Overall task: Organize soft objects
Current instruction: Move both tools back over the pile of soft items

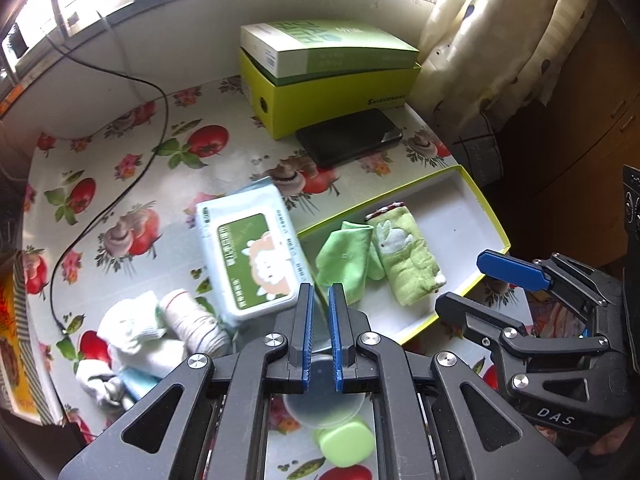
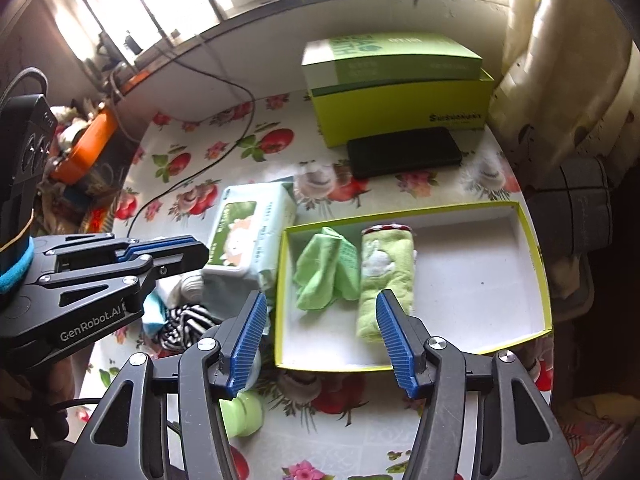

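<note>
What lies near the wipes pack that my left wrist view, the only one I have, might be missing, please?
Observer: A black-and-white striped fabric sock lies on the table by the near end of the white-and-green soft wipes pack.
Operator: Thank you. Is anything between the right tool's fingers?
Observer: No. The right tool is open, with nothing between its fingers, and it points at the yellow-rimmed cardboard tray.
</note>
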Motion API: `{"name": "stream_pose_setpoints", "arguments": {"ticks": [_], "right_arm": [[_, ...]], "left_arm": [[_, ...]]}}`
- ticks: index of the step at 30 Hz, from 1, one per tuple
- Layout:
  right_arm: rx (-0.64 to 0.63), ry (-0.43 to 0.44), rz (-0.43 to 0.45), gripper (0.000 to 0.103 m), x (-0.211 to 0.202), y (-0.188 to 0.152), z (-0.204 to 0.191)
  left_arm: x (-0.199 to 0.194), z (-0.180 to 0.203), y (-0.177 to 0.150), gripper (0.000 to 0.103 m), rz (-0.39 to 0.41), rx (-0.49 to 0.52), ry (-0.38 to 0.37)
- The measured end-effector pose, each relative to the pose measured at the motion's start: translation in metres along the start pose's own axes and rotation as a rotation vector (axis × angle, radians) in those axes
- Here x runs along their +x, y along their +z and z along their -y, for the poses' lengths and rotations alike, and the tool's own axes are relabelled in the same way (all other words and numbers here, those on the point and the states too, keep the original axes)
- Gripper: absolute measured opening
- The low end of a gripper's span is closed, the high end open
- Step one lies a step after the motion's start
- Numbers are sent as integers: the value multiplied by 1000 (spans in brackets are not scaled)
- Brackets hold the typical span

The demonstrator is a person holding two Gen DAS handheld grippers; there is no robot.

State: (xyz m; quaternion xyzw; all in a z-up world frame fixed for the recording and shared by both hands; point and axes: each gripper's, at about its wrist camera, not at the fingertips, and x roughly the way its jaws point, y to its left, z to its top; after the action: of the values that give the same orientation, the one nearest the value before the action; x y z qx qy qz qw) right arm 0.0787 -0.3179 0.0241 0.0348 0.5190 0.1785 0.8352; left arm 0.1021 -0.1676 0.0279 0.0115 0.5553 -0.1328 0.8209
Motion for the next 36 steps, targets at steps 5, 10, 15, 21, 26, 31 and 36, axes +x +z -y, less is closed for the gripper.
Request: {"name": "stream_pose_setpoints", "arguments": {"ticks": [5, 10, 15, 21, 26, 31, 36], "right_arm": [[-41, 9, -6, 57, -1, 0, -24], [-67, 8, -34, 57, 5, -5, -48], [-108, 10, -66, 57, 11, -13, -75], [-162, 12, -91, 57, 15, -21, -101], [-205, 9, -99, 57, 15, -24, -117], [-239, 10, -110, 57, 16, -26, -130], [-268, 15, -125, 57, 22, -25, -142]], "left_arm": [[-17, -16, -12, 8, 31, -31, 18], [-23, -38, -34, 8, 26, -75, 30], [-25, -59, -58, 8, 7, -127, 32], [-31, -79, -81, 8, 2, -185, 17], [-35, -90, -92, 8, 3, -216, 15], [-37, -99, -100, 8, 2, -244, 16], [-39, -109, -109, 8, 2, -272, 23]]}}
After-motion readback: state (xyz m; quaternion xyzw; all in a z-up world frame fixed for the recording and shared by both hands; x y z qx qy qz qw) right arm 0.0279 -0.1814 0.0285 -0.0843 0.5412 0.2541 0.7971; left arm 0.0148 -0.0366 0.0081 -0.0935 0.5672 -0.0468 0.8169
